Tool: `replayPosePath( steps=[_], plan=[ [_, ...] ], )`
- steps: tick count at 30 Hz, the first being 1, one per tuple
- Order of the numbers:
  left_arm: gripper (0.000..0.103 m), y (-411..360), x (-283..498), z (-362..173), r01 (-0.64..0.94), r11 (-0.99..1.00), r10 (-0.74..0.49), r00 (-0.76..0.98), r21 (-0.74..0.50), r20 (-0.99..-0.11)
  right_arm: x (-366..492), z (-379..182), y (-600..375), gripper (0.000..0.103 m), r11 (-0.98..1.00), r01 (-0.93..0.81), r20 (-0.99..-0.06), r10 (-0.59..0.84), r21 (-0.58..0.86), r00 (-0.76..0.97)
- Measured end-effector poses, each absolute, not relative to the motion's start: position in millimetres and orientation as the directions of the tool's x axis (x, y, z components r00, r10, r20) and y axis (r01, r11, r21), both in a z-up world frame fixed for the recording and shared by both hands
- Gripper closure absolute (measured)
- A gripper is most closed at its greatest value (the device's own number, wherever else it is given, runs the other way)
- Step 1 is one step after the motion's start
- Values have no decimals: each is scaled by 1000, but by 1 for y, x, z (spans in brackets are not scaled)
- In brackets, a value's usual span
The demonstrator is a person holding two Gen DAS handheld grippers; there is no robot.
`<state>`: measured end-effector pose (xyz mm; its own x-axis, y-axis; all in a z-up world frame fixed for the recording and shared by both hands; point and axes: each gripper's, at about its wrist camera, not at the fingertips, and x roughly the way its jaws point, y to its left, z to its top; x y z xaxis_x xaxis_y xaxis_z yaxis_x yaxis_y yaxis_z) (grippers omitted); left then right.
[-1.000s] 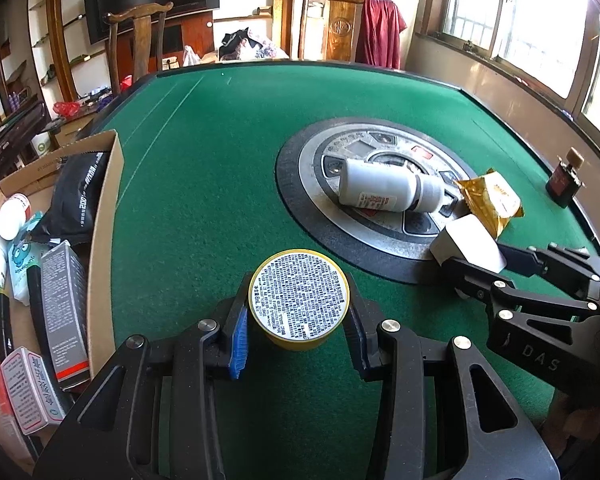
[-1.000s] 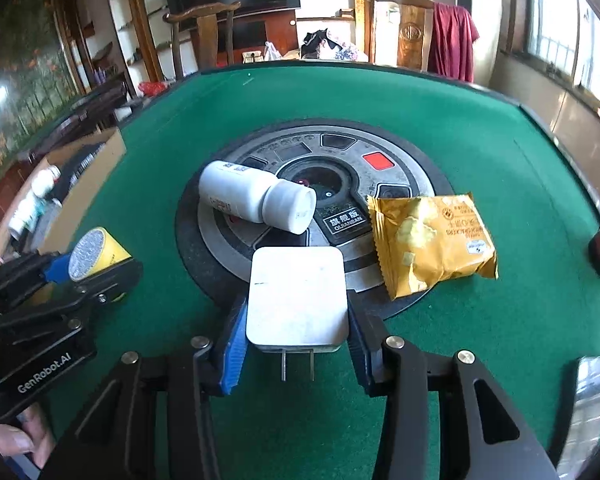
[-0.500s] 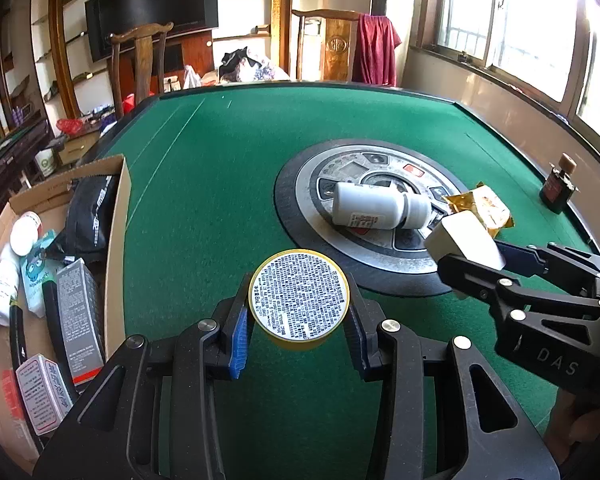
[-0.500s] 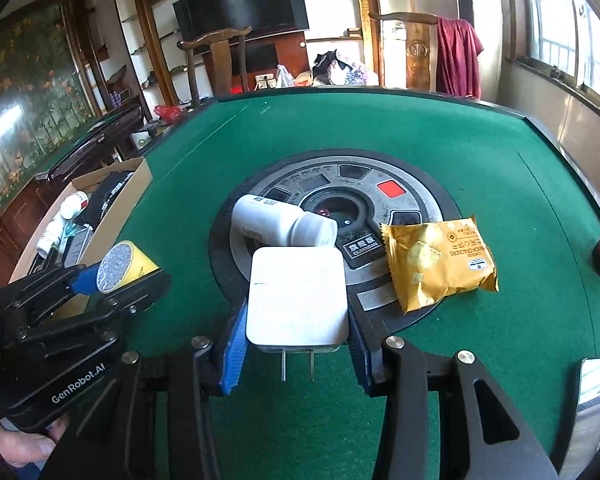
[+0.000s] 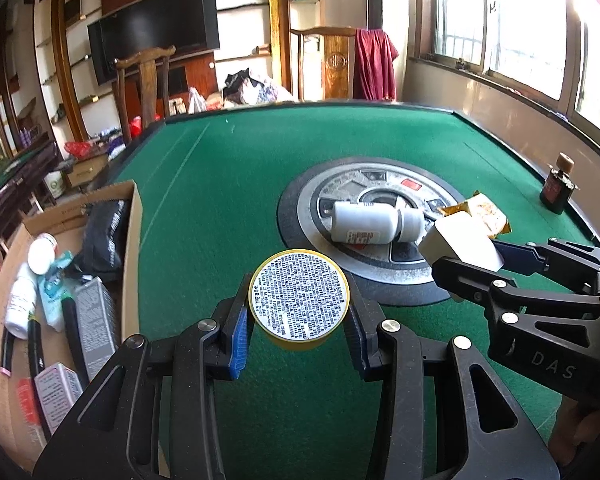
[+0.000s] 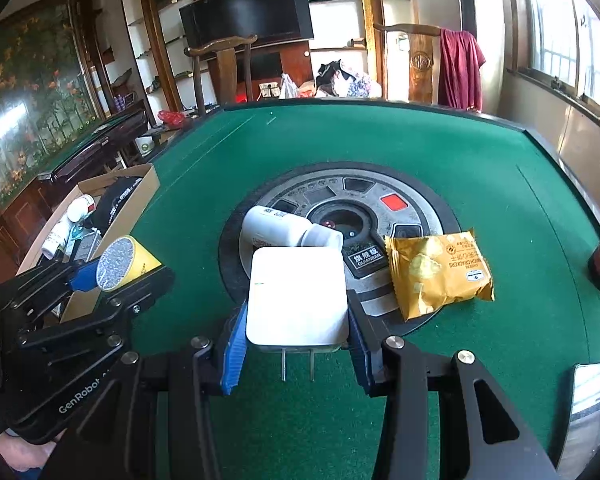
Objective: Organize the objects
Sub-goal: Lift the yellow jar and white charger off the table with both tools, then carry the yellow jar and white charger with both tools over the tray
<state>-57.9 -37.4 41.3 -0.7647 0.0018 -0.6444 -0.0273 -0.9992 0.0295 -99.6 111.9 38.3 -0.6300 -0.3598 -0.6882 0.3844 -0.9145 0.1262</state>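
While the left gripper [image 5: 298, 334] is clamping a yellow tin [image 5: 299, 301] by its rigid sides above the felt, the right gripper [image 6: 296, 344] is pinching a light, smooth charger [image 6: 297, 295] across its flanks.

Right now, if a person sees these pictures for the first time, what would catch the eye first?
Probably the two full grippers: the left gripper holds a yellow jar and the right gripper holds a white charger above the green table. Behind them, a white bottle lies on the round centre panel.
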Motion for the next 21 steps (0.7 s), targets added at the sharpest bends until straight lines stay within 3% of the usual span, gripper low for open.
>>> replayPosePath(
  steps=[21],
  plan=[
    [63,-36,-45,53,-1,-997,-41,-812,72,-582,-86,49,104,58,-916,396,-653,-337,61,-678]
  ],
)
